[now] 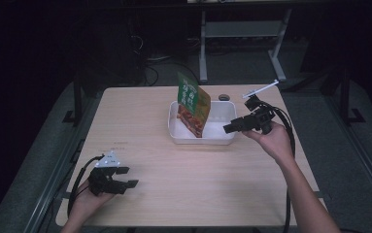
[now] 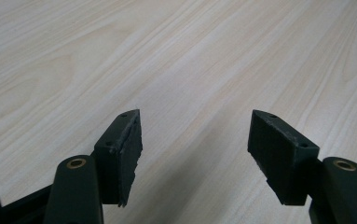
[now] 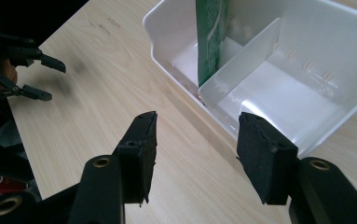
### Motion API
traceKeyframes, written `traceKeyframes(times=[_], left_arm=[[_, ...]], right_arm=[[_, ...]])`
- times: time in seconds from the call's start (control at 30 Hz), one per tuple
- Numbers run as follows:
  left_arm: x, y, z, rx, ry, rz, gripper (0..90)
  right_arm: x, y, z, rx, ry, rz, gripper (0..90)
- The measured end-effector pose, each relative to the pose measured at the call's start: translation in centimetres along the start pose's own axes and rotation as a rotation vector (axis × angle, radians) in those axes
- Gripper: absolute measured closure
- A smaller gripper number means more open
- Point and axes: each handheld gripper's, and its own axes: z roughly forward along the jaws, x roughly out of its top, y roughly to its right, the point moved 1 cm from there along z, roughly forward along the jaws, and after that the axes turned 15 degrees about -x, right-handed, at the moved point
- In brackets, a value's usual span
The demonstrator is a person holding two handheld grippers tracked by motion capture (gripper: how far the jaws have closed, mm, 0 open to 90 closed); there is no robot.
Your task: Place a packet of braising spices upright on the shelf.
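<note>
At the lower left of the high view the left gripper (image 1: pixel 125 177) sits low over bare table (image 1: pixel 183 174), jaws spread wide with nothing between them; its own view shows wood grain and the two black pads (image 2: pixel 127 154) apart. It is well away from the work.

Farther in, at centre right, the right gripper (image 1: pixel 228 127) is held level in the person's hand, pointing toward the picture's left at the right end of the white bin (image 1: pixel 203 138). Its jaws stand open and empty. In its own view the bin's near wall (image 3: pixel 223 126) runs from upper left to lower right just past the pads, so the bin lies straight ahead and slightly right.

The pouch (image 1: pixel 193 104) stands upright in the bin's left part, top edge tilted, leaning by a white divider (image 3: pixel 241 60). Its long axis is near vertical, its face turned toward the right gripper's side. This hand is clearly the nearer one, so a grasp at the pouch's top or edge would likely fall to it.

The pouch's foot is hidden behind the bin wall, and its top is cut off in the right gripper view. Its print is too small to read. A small dark round thing (image 1: pixel 224 97) beyond the bin is unclear.
</note>
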Motion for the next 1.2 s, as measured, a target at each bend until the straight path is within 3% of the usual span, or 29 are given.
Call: traceKeyframes(times=[0.73, 1.2], left_arm=[[0.0, 0.0, 0.0, 0.009, 0.012, -0.001, 32.3], [0.1, 0.0, 0.1, 0.012, 0.012, 0.000, 31.3]], right_arm=[[-4.2, 0.3, -0.3, 0.019, 0.008, 0.020, 45.2], [-6.9, 0.9, -0.3, 0.031, 0.011, 0.059, 44.8]])
